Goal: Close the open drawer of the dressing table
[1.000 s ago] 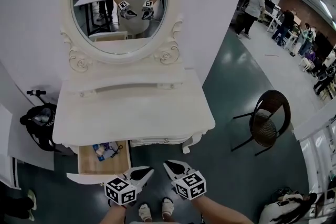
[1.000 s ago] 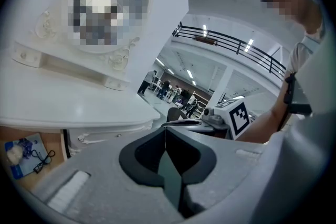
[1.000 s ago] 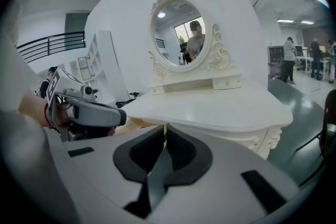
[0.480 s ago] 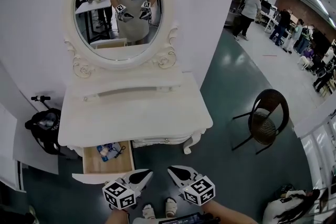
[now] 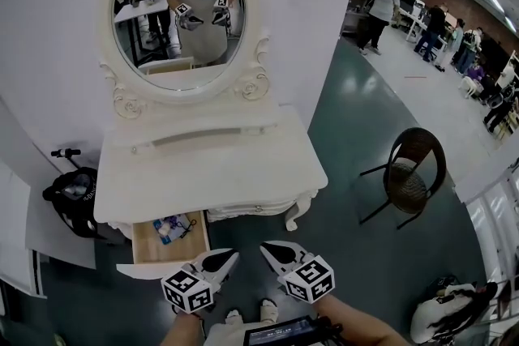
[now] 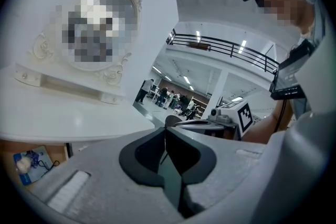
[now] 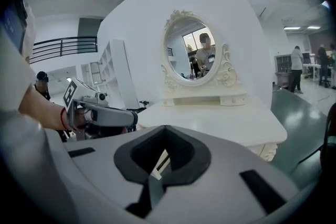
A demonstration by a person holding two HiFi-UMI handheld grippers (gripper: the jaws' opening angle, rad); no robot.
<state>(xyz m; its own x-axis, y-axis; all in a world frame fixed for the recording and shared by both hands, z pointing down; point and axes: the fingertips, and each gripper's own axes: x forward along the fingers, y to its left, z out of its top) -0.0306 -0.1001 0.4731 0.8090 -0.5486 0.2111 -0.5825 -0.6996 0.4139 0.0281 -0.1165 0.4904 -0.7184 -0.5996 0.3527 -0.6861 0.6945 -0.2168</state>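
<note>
From the head view, the drawer [image 5: 162,251] stood pulled out under the white counter's [image 5: 211,174] left end, with small items inside. The left tongs [image 5: 220,258] and right tongs [image 5: 274,249] hung just in front, not touching it. Each gripper view showed its own tongs pressed together, empty. Only the left gripper view caught the drawer's wooden inside; the right gripper view faced the mirror [image 7: 198,50].

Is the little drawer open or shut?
Open. The drawer sticks out from under the dressing table, and small things lying inside it show from above.
</note>
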